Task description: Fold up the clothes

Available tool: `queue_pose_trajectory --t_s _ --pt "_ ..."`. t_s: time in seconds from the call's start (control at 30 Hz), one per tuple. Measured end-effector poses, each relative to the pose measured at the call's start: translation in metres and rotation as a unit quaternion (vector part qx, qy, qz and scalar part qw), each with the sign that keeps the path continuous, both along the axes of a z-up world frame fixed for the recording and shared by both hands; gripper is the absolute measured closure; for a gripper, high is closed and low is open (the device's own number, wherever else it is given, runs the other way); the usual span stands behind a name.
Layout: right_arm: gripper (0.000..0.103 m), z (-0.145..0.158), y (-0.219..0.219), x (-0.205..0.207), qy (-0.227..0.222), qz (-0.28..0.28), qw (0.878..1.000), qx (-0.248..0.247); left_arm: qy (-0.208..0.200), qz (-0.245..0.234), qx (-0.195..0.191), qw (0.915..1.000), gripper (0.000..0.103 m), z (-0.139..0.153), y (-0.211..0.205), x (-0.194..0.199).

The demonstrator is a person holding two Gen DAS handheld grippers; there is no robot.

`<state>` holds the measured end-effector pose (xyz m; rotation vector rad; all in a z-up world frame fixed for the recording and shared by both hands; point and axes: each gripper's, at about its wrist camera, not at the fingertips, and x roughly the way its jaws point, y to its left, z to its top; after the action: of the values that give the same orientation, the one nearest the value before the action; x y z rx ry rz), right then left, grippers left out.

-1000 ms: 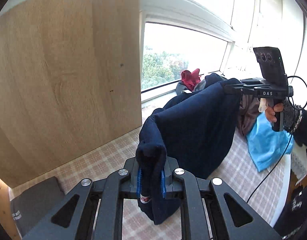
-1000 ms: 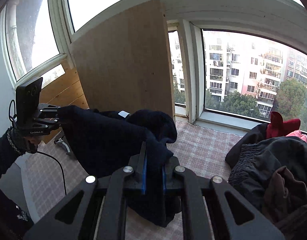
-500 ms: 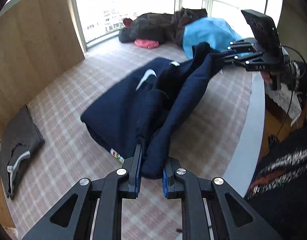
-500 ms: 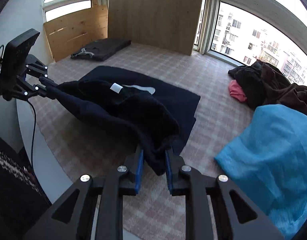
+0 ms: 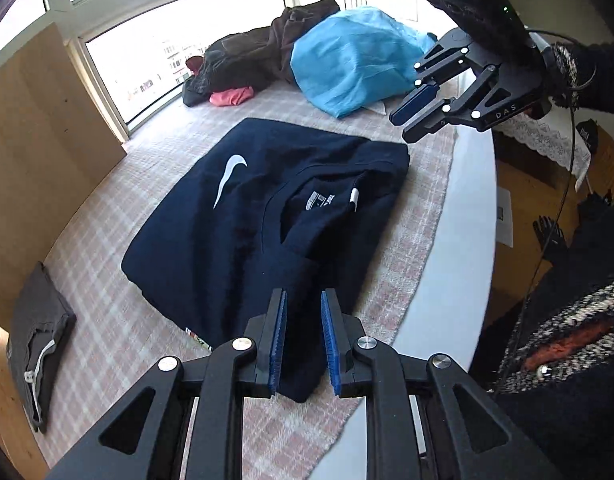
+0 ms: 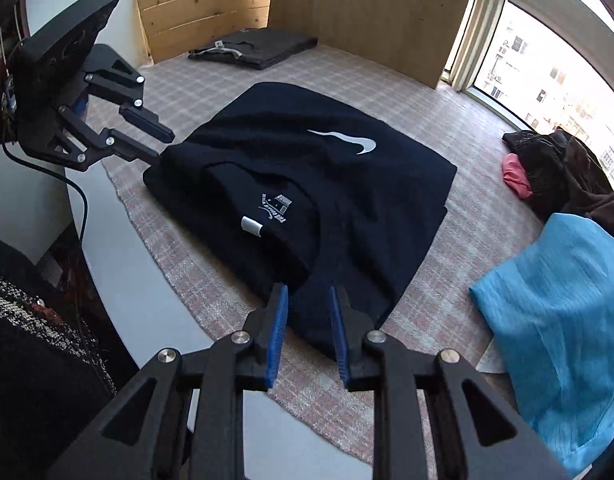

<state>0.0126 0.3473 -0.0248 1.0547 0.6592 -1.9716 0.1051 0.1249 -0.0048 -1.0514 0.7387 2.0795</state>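
A navy sweatshirt [image 5: 247, 232] with a white swoosh lies folded flat on the plaid tablecloth [image 5: 107, 320], neck label up. My left gripper [image 5: 302, 300] is open, its blue pads either side of the sweatshirt's near corner without pinching it. My right gripper [image 5: 413, 118] hovers open above the sweatshirt's far right corner, nothing between its fingers. In the right wrist view the sweatshirt [image 6: 327, 184] fills the middle; my right gripper [image 6: 307, 296] stands open over its near edge, and the left gripper [image 6: 161, 146] is open at the sweatshirt's left corner.
A light blue garment [image 5: 347, 68] and a dark clothes pile [image 5: 247, 60] lie by the window. A folded grey garment [image 5: 35, 352] sits at the table's left end beside a wooden board [image 5: 39, 140]. The white table edge [image 5: 463, 240] curves on my side, next to a person's sleeve.
The sweatshirt was held up by both grippers, then lowered onto the table. Both grippers have let go and now stand open over its near corners.
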Motion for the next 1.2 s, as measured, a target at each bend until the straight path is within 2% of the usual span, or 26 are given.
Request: queue_pose_trajectory --t_s 0.1,0.13,0.23,0.4,0.53,0.7,0.77,0.83,0.97,1.03,1.2 --pt "0.081 -0.016 -0.014 0.0 -0.004 0.025 0.999 0.02 -0.006 -0.006 -0.059 0.9982 0.085 -0.022 0.007 -0.015" --pt "0.081 -0.02 -0.017 -0.001 -0.001 0.031 0.999 0.027 -0.016 -0.006 -0.061 0.998 0.087 -0.024 0.007 -0.021" --pt "0.082 -0.03 -0.022 -0.012 -0.018 0.044 0.998 0.042 -0.047 -0.001 -0.045 0.9979 0.088 -0.02 0.0 -0.038" --pt "0.084 -0.025 -0.018 -0.05 -0.024 0.029 0.999 0.039 -0.08 0.017 -0.023 0.9964 0.089 -0.013 -0.013 -0.072" --pt "0.084 -0.024 -0.014 -0.082 -0.01 0.0 0.999 0.05 -0.13 0.057 0.01 0.9898 0.088 -0.019 -0.029 -0.112" --pt "0.083 0.001 0.004 -0.086 -0.034 -0.011 0.999 -0.004 -0.156 0.09 0.022 0.9833 0.084 -0.028 -0.044 -0.145" --pt "0.08 0.013 0.007 -0.076 -0.043 0.0 0.999 -0.029 -0.15 0.089 0.04 0.9838 0.084 -0.018 -0.05 -0.142" --pt "0.064 0.014 0.003 -0.059 -0.046 0.028 0.998 -0.038 -0.135 0.082 0.039 0.9867 0.083 -0.008 -0.051 -0.133" --pt "0.063 -0.009 -0.013 -0.04 -0.046 0.066 0.997 -0.001 -0.109 0.027 0.029 0.9933 0.081 0.011 -0.036 -0.101" --pt "0.063 -0.019 -0.017 -0.039 -0.049 0.07 0.996 0.012 -0.091 -0.007 0.011 0.9957 0.081 0.012 -0.022 -0.085" --pt "0.063 -0.011 -0.013 -0.023 -0.028 0.088 0.996 0.014 -0.052 -0.081 -0.05 0.9941 0.079 0.003 0.006 -0.055"
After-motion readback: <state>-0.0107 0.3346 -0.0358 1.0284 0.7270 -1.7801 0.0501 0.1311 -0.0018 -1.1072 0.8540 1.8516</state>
